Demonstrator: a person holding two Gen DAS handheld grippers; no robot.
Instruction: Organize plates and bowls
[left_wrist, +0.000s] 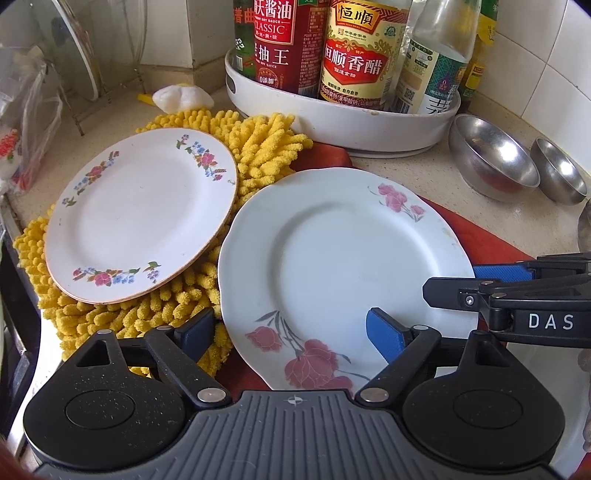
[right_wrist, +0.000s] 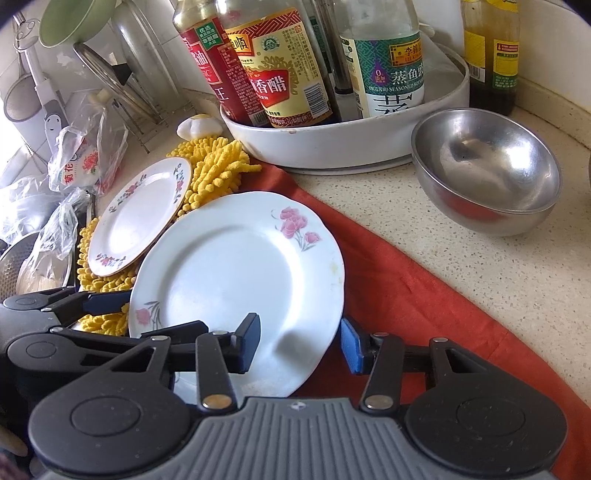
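We see the left gripper (left_wrist: 295, 334) standing wide open, one blue pad (left_wrist: 386, 338) over the near rim of the scalloped white plate with pink roses (left_wrist: 332, 266), the other over the yellow chenille mat (left_wrist: 258, 147). The right gripper (right_wrist: 299, 347) straddles that plate's near-right edge; its jaws stand apart and grip nothing we can confirm. The plate lies partly on a red cloth (right_wrist: 406, 295). A round white plate with a floral border (left_wrist: 140, 214) sits tilted on the mat beside it. Two stainless steel bowls (left_wrist: 493, 158) stand by the white tray of sauce bottles (left_wrist: 343, 122).
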